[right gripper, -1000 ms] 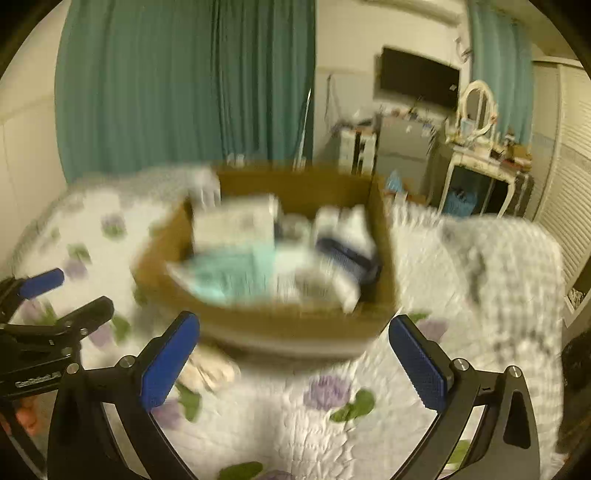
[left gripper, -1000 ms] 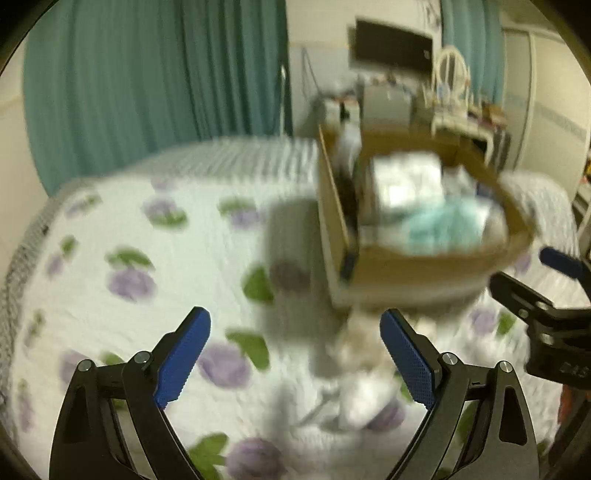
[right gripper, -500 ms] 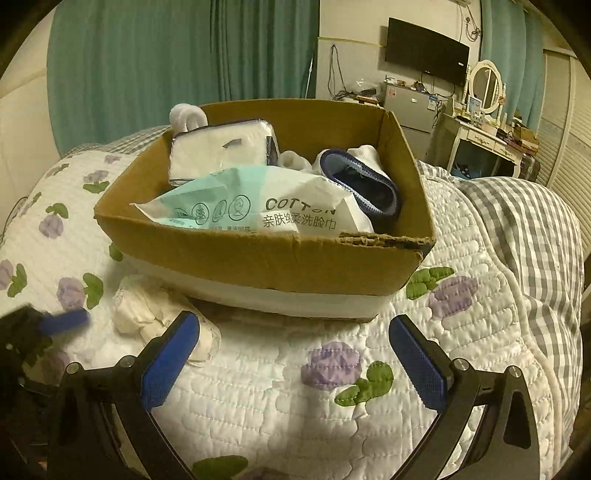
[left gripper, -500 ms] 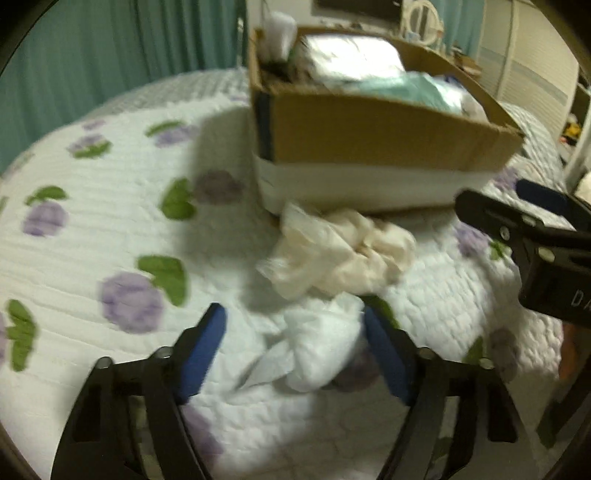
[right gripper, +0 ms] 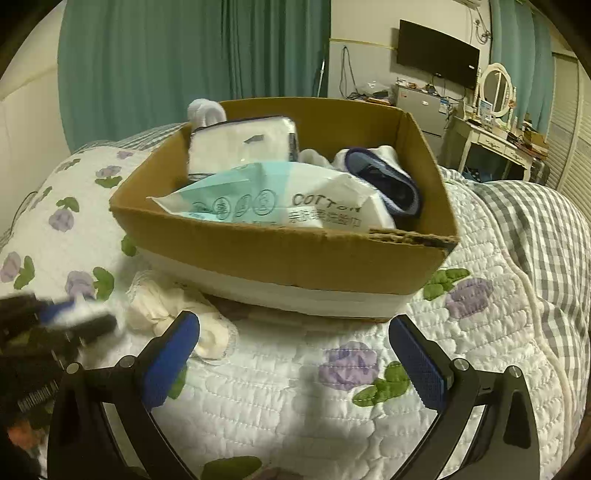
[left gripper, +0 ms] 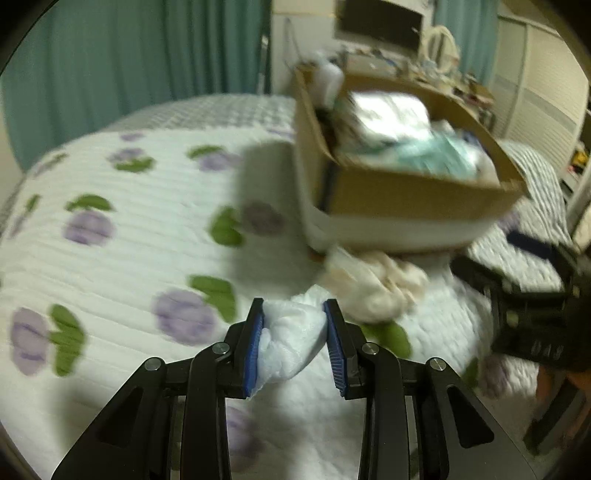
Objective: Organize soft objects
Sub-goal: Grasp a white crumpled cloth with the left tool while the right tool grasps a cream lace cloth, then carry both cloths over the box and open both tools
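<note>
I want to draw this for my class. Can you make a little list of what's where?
left gripper: shut on a white crumpled cloth
right gripper: open, holding nothing
brown cardboard box: on the bed, full of soft packs
teal and white COTTON pack: inside the box
cream crumpled cloth: on the flowered white quilt, beside the box

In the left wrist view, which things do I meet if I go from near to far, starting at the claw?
Left claw shut on white cloth → cream cloth → cardboard box → TV.
</note>
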The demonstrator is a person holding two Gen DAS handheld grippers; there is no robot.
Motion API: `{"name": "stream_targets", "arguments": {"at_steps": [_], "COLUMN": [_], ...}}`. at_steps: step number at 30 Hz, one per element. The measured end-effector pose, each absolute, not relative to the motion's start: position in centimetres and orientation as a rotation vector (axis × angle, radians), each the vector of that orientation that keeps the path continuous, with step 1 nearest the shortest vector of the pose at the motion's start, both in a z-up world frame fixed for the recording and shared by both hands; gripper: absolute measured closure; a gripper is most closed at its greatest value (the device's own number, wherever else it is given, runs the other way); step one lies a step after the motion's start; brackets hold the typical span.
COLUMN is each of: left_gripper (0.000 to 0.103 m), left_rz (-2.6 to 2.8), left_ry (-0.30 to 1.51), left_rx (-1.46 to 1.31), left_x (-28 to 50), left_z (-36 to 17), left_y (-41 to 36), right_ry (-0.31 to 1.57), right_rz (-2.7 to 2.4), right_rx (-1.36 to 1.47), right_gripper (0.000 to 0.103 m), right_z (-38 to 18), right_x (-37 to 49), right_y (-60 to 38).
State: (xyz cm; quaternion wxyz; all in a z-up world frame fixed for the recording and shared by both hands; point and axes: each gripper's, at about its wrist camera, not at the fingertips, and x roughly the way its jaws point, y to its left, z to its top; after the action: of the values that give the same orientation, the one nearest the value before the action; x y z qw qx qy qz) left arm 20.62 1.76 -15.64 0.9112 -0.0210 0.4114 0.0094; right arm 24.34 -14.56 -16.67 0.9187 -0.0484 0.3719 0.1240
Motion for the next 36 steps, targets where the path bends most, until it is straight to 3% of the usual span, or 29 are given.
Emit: {"name": "stream_targets", "arguments": {"at_steps": [9,14,17,19,22,29,36], "left_gripper": [0.072,0.072,0.072,0.072,0.072,0.072,0.072], "left_rz": [0.125,0.118,0.119,0.120,0.121,0.110,0.081], "left_ry": [0.841,0.853,0.852,0.855,0.857,0.844,0.728], "left_rx": [-0.038,-0.021,-0.021,-0.018,-0.017,-0.034,-0.005], "left_x": [21.6,21.1,20.9,20.9,21.0,21.1,20.7], "left_z": [-16.3,-16.6,-16.5,-16.6,-16.7,-15.0,-8.4], "left_y": [4.1,3.5,3.5,3.5,3.5,3.2,1.4], "right_ry": [0.847,0.888,0.903,0.918,0.909,0.844,0.707], "right_rz": [0.388,0.435,0.452,0.476,0.473,0.463,0.426], "right_rx": [-0.092,-0.079,-0.093,-0.086,-0.103,-0.131,-0.118], "right_gripper": [0.001,0.014,0.036,0.062,0.080,0.085,0.085], "right_z": [-19.2,-20.5,-21.0,-21.2,-21.1,-18.2,-11.4], "right_x": [25.2,26.2,26.4,26.3,25.7,23.1,20.6], "right_y": [-10.7,-9.2,-8.6,-8.5,-8.5,-9.8,-12.9]}}
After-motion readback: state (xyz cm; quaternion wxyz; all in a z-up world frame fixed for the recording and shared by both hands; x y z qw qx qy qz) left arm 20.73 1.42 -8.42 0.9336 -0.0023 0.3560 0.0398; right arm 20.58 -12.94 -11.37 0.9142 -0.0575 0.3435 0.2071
